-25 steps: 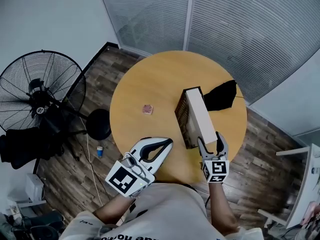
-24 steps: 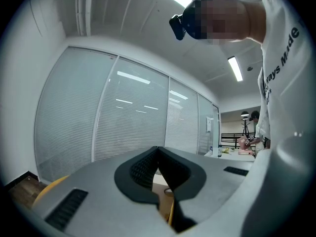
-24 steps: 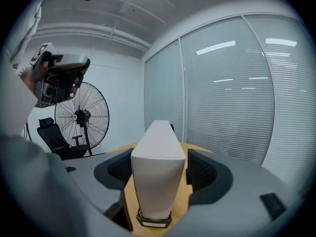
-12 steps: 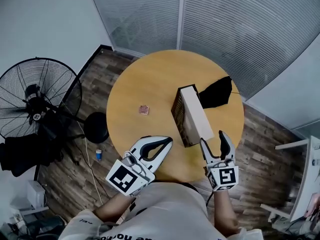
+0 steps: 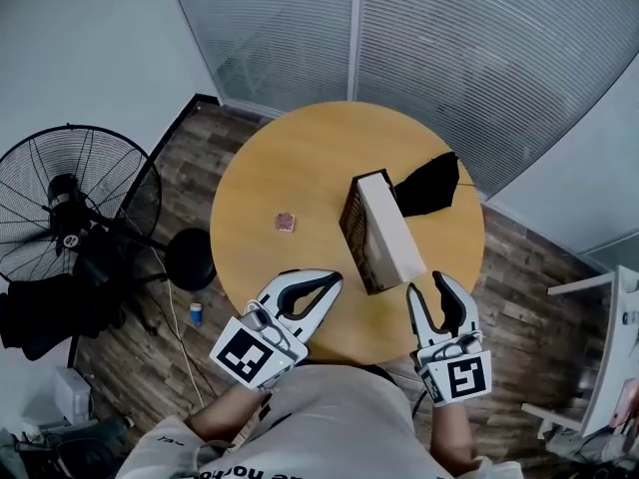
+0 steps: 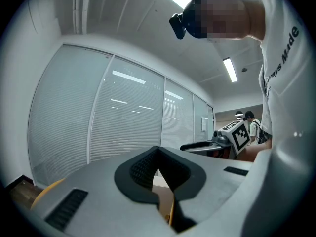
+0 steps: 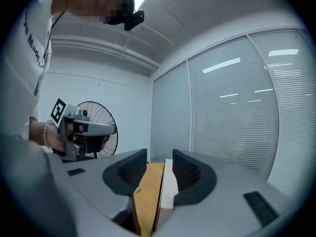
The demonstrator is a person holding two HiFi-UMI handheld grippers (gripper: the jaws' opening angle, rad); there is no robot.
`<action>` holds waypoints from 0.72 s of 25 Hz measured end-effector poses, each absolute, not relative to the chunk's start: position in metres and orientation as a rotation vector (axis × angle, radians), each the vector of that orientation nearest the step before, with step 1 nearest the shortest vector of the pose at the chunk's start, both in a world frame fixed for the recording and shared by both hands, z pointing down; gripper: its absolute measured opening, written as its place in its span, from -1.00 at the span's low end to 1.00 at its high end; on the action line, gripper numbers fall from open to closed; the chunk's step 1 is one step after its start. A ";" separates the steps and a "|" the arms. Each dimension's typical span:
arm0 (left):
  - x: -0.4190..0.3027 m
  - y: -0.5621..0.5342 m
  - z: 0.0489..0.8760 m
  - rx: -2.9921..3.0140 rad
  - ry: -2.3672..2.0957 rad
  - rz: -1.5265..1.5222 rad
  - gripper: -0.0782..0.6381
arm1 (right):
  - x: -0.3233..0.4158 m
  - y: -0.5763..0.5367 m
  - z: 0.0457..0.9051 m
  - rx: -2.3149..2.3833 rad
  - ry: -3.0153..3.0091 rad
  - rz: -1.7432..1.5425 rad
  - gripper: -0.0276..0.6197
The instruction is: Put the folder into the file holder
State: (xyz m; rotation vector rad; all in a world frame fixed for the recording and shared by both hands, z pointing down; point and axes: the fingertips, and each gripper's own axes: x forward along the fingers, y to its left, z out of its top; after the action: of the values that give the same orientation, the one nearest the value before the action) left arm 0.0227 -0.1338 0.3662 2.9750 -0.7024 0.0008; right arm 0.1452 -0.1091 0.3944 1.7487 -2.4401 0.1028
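The right tongs [image 5: 427,287], jaws just now closing halfway on nothing, are hovering nearest the holder [image 5: 389,233], which is lying lengthwise straight ahead from the bench's [image 5: 300,168] near edge, while the left tongs [image 5: 329,282] are sitting shut and empty.

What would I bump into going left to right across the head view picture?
black pedestal fan → small pinkish square thing → brown box-shaped file holder → white furniture at the right edge

Small reddish item [image 5: 286,222] too small to identify, black cloth [image 5: 431,186] partly hidden behind file holder [image 5: 387,230]
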 end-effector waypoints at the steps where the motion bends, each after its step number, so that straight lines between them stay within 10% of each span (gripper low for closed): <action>1: 0.022 -0.134 0.366 2.975 -0.705 0.000 -0.72 | 0.144 -0.107 0.390 1.745 -2.446 0.098 -0.37; 18: 0.019 -0.138 0.368 2.985 -0.734 0.016 -0.72 | 0.130 -0.091 0.358 1.696 -2.501 0.063 -0.74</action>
State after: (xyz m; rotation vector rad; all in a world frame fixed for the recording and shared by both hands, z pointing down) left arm 0.0185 -0.1379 0.3675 2.9853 -0.7337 0.0162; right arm 0.1297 -0.0905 0.3577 1.6964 -2.5008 0.0634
